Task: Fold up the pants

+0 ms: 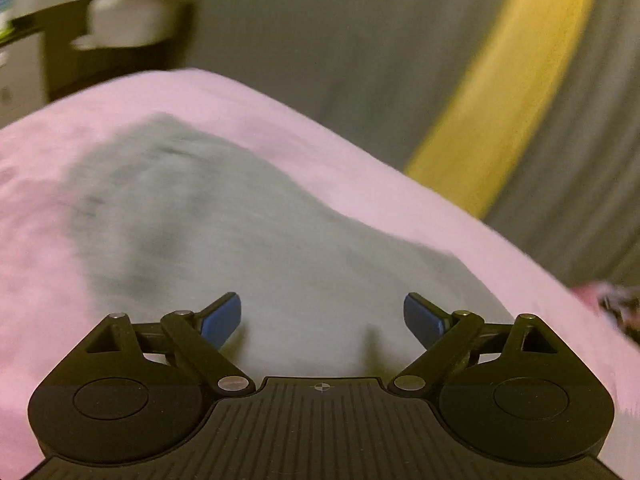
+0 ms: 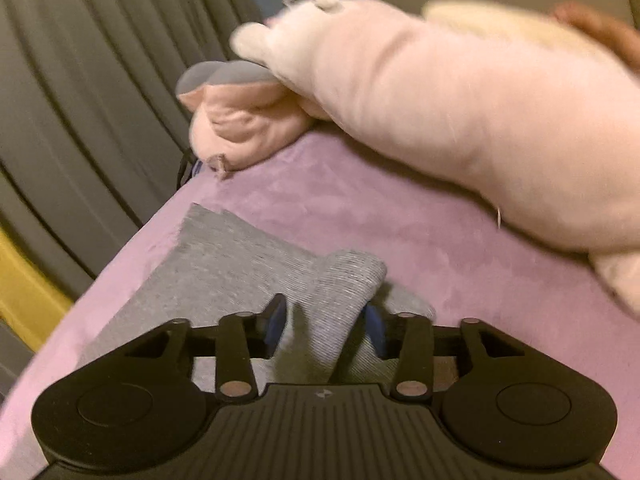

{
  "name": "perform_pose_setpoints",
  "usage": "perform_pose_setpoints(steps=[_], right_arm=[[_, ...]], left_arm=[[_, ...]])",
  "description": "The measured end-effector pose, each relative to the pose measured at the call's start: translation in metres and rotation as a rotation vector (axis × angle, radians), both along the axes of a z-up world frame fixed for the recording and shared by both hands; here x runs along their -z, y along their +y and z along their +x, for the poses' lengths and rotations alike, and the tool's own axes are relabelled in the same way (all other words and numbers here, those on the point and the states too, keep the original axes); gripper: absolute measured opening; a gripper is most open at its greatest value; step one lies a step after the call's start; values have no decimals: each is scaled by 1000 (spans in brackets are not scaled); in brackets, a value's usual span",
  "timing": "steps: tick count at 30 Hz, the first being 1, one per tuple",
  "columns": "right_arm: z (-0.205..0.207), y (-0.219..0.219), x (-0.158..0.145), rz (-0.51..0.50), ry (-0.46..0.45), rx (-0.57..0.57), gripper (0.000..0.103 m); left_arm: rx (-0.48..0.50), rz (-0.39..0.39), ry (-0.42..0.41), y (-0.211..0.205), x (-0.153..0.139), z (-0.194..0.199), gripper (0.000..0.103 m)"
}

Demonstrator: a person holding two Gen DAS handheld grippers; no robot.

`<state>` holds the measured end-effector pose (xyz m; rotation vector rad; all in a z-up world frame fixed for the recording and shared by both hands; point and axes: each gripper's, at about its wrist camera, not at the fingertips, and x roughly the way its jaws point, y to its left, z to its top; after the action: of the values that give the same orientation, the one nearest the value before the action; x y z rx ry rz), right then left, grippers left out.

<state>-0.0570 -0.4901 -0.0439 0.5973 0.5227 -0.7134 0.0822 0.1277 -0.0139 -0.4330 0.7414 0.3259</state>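
Pink bedsheet (image 2: 360, 208), plush toy (image 2: 460, 112), curtain (image 2: 80, 80)

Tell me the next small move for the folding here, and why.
Probably the right gripper should carry its pinched bunch of the grey pants over the flat part to make the fold. Its jaws are shut on raised fabric, while the left gripper hovers open over the pants with nothing gripped. The pink bed cover beyond shows free room.
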Motion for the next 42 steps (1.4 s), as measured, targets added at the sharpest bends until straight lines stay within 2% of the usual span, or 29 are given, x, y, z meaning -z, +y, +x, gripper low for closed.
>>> perform_pose_setpoints(steps=[5, 6, 8, 10, 12, 14, 16, 18, 20, 23, 25, 29, 34, 42], right_arm=[[23, 39, -21, -93, -22, -111, 50], [31, 46, -23, -96, -26, -140, 51], [50, 70, -25, -80, -28, -231, 55], [78, 103, -21, -81, -13, -378, 56], [100, 140, -13, -117, 19, -526, 56], [123, 183, -2, -161, 60, -721, 56], [136, 219, 6, -230, 86, -884, 56], [149, 243, 15, -291, 120, -960, 55], [168, 248, 28, -282, 163, -944, 57], [188, 239, 32, -266, 117, -892, 68], [203, 229, 36, -244, 101, -850, 72], [212, 230, 40, -279, 85, -848, 82], [217, 235, 43, -310, 82, -849, 99], [221, 228, 50, -302, 39, -847, 99]], left_arm=[[167, 16, 83, -67, 25, 31, 93], [191, 41, 84, -77, 29, 34, 93], [239, 143, 77, -96, 38, 37, 93], [279, 251, 53, -110, 44, 36, 93], [321, 324, 22, -116, 50, 39, 93], [349, 385, 19, -129, 52, 41, 93], [352, 384, 23, -133, 53, 45, 94], [347, 367, 12, -135, 54, 46, 95], [354, 385, 3, -138, 59, 50, 97], [365, 437, -11, -143, 68, 60, 101], [361, 428, -16, -140, 72, 70, 103], [354, 408, -51, -137, 76, 82, 103], [334, 388, -65, -135, 80, 100, 103], [316, 351, -73, -128, 81, 116, 103]])
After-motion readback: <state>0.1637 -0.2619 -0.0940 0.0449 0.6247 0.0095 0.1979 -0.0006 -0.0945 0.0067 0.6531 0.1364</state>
